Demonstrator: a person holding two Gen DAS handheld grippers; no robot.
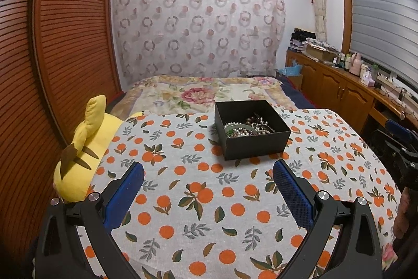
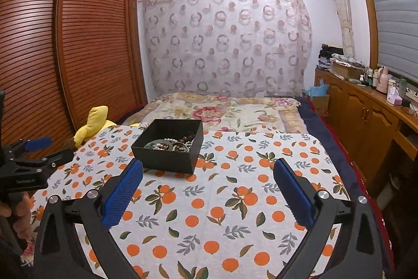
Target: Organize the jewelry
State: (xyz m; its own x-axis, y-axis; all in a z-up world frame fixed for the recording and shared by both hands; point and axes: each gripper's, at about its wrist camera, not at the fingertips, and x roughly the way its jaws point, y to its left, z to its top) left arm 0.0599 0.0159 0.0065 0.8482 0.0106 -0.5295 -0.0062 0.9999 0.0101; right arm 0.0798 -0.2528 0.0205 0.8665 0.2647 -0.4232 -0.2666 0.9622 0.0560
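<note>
Jewelry point(image 1: 248, 127) is sitting tangled in the black box point(image 1: 257, 147), straight ahead of the left tongs point(image 1: 209, 194); both tongs point(image 2: 207, 191) are hanging wide open, empty.

Both tools look the same: left tool point(image 1: 208, 171) and right tool point(image 2: 208, 170) have chunky black plastic arms, textured blue pads point(image 2: 122, 190) and shiny silver screws point(image 1: 323, 195) (two per side).
</note>
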